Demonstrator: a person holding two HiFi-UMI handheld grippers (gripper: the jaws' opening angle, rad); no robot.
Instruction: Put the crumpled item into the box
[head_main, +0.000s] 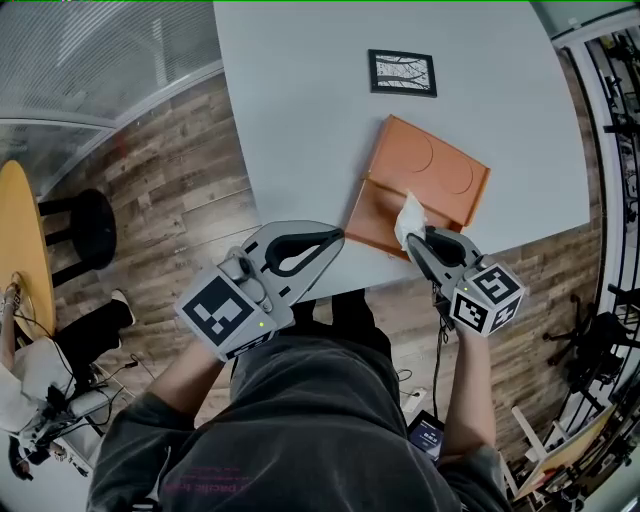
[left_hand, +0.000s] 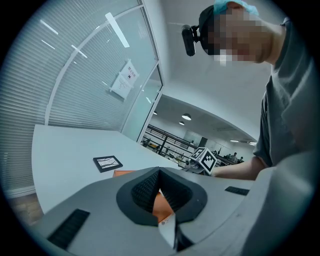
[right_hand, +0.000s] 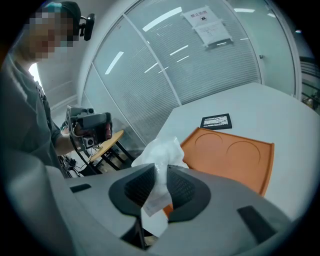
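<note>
The right gripper (right_hand: 159, 172) pinches the white crumpled item (right_hand: 161, 150) between its pads, just above the near half of the open orange box (head_main: 430, 175). Carry the item over the middle of that half, lower it, then part the jaws. A release near the rim risks a fall onto the table (head_main: 300, 100). The left gripper (left_hand: 159, 171) is pressed shut on nothing, beside the box's near corner — hold it clear. The framed card (head_main: 402, 72) lies beyond the box — no obstruction.

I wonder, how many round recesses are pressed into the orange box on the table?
2. Both sit side by side in the orange plastic box's flat panel: one recess nearer the black-framed card, the other further right.
</note>
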